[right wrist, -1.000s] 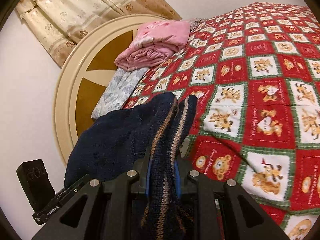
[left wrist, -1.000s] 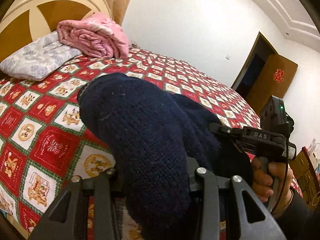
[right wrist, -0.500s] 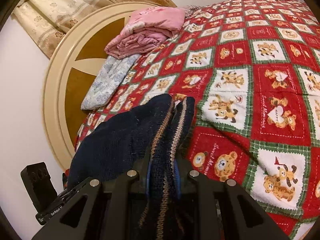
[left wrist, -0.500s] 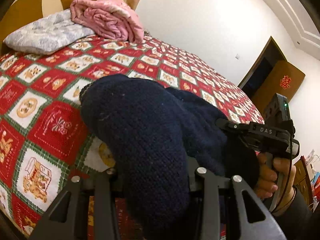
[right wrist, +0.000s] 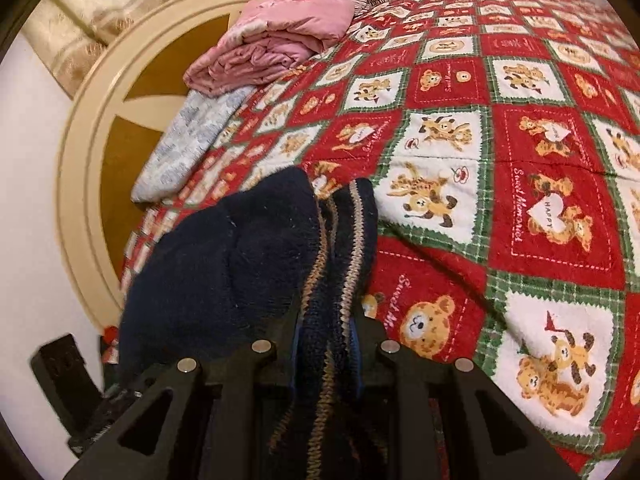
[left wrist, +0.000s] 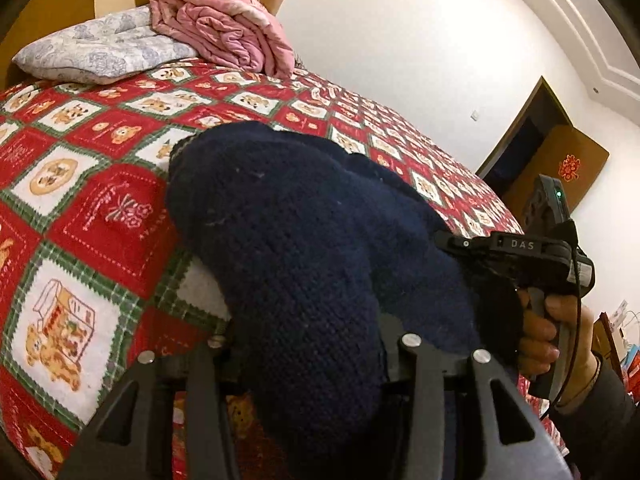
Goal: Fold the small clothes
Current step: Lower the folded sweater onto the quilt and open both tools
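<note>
A navy knit garment (left wrist: 288, 232) hangs bunched between both grippers, just above the bed. My left gripper (left wrist: 308, 340) has a thick fold of the knit filling the gap between its jaws; the jaws are opening, and the fabric still bulges against both pads. My right gripper (right wrist: 328, 320) is shut on the garment's edge with tan stripes (right wrist: 352, 240). The rest of the garment (right wrist: 224, 264) sags to the left of it. In the left wrist view the right gripper's body (left wrist: 516, 248) and the hand (left wrist: 540, 336) on it show at the right. Fabric hides the fingertips.
A red, white and green patchwork bedspread (right wrist: 520, 160) with bear prints covers the bed. A folded pink quilt (left wrist: 224, 36) and a pale floral pillow (left wrist: 100, 52) lie at the round headboard (right wrist: 92, 152). A brown door (left wrist: 552, 156) stands in the far wall.
Both grippers have sunk toward the bedspread with the navy garment between them. The bed now looks closer in both views. The left jaws stand slightly wider.
</note>
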